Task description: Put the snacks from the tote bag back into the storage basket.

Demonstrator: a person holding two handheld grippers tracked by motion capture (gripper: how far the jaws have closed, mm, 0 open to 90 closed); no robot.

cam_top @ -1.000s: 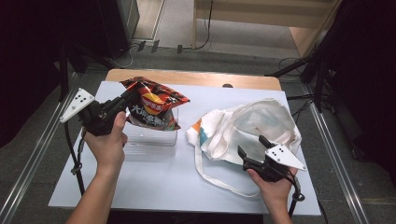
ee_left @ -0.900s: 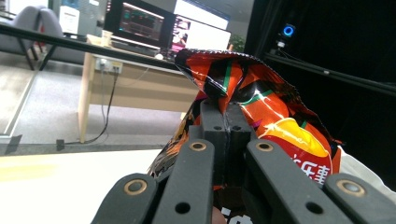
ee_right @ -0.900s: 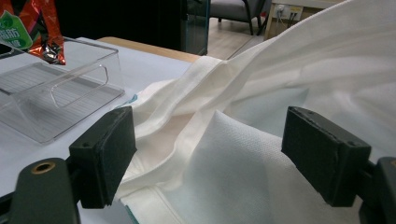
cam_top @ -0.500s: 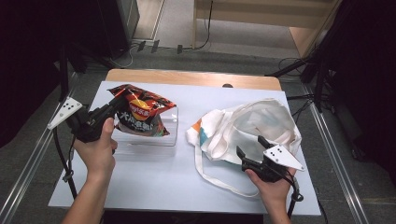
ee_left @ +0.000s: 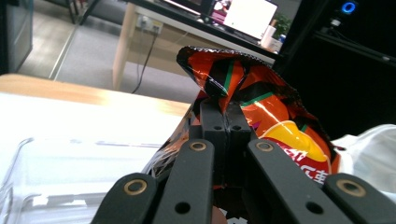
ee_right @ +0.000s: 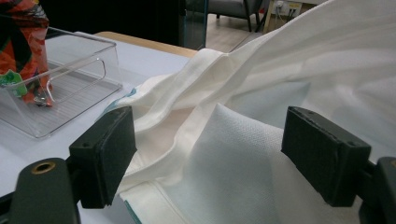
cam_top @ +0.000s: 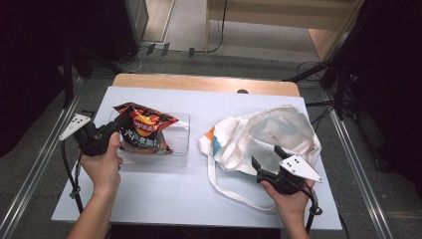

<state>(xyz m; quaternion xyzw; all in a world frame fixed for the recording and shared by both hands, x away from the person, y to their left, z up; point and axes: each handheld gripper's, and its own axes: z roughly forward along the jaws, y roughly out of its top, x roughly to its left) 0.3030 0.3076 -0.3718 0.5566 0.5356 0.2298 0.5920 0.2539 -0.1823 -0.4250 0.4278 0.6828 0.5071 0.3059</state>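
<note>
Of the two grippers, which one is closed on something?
The left gripper: its jaws are shut on the chip bag over the clear bin. The right gripper is open at the tote bag.

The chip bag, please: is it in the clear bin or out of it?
Partly in: the chip bag sits in the clear bin, its top above the rim, pinched by the shut left hand-held gripper.

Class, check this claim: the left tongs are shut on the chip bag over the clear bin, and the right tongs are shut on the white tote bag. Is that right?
Not quite. The right tongs are open, their jaws wide apart around the white tote bag, as the right gripper view shows. The left tongs are indeed shut on the chip bag over the clear bin.
</note>
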